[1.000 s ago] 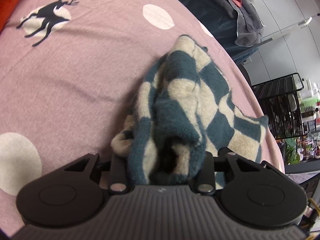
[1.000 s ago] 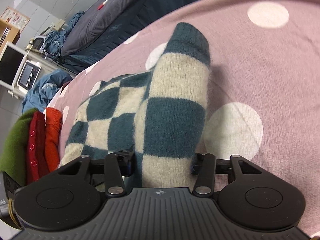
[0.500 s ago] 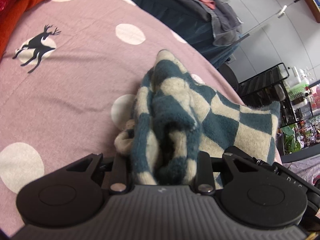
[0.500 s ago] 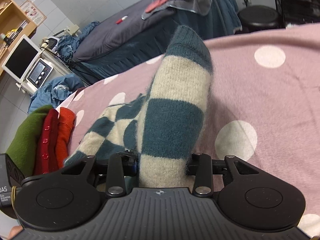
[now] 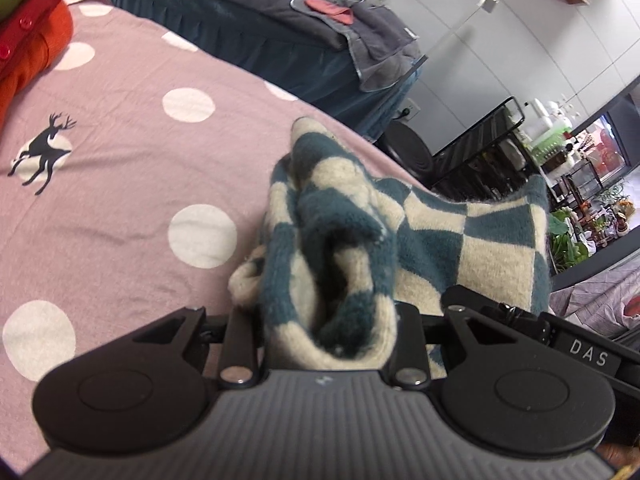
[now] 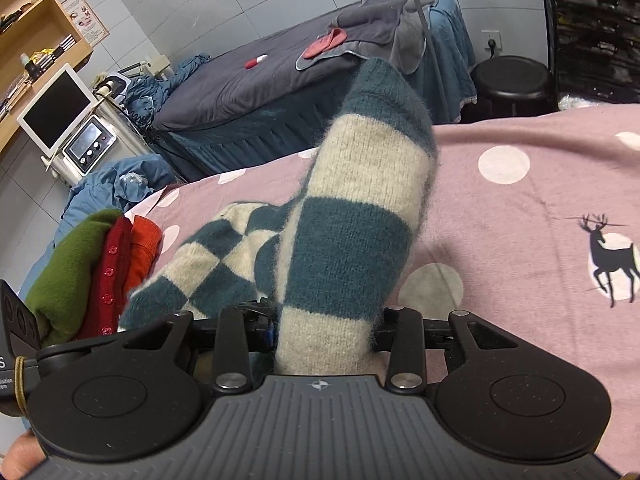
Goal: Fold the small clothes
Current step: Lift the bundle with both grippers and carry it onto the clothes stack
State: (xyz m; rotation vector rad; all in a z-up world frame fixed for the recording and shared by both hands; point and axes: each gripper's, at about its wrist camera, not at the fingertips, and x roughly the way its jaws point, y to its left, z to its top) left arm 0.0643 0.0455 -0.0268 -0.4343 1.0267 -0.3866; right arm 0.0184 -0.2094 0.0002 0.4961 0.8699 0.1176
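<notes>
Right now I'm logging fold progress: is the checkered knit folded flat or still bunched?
Bunched, not folded flat. The checkered knit is gathered in the left gripper and pinched in the right gripper, crumpled above the pink sheet.

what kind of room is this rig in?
Probably a massage or beauty treatment room, not a home bedroom: a skirted treatment bed, a screened device on a stand, a round stool. The checkered knit is over a polka-dot sheet.

The checked knit garment [image 5: 420, 216] stretches between the left hand-held gripper [image 5: 328, 320] and the right hand-held gripper [image 6: 328, 320], above the bedsheet [image 6: 520, 216]. Folded clothes [image 6: 100, 268] sit stacked left of the right hand-held gripper; a second bed [image 6: 280, 88] stands beyond.
</notes>
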